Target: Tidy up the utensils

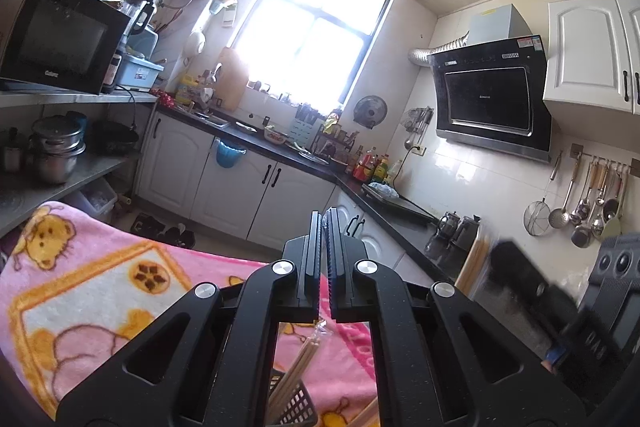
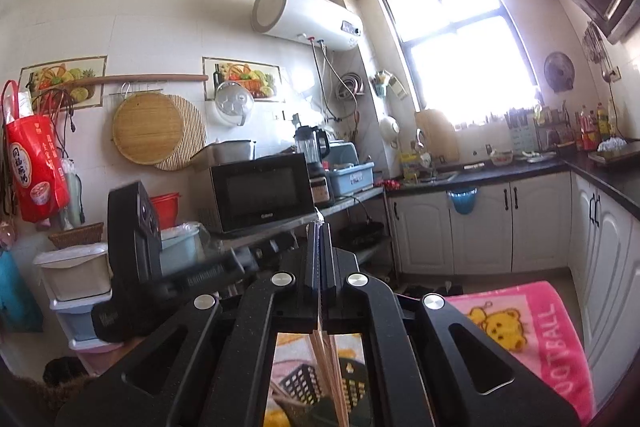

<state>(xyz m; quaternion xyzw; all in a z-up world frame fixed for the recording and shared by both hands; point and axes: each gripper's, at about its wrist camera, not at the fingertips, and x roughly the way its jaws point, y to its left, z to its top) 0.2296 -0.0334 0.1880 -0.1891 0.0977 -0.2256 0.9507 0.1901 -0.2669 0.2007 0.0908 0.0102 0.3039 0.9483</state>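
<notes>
My left gripper (image 1: 324, 217) is shut, its jaws pressed together, raised above the pink towel (image 1: 96, 291). Below it, wrapped wooden chopsticks (image 1: 300, 363) reach up between its arms from a black slotted utensil basket (image 1: 296, 405); whether the jaws hold them I cannot tell. My right gripper (image 2: 320, 227) is shut on a bundle of wooden chopsticks (image 2: 330, 375) that hangs down toward the black basket (image 2: 304, 381); a clear wrapper tip (image 2: 319, 215) pokes out above its fingertips. The right gripper shows blurred at the right of the left wrist view (image 1: 560, 307).
The pink cartoon towel (image 2: 536, 327) covers the work surface. A black countertop (image 1: 400, 211) with bottles and kettles runs along the right. Hanging ladles (image 1: 588, 203) are on the wall. A microwave (image 2: 264, 193) sits on a shelf to the left.
</notes>
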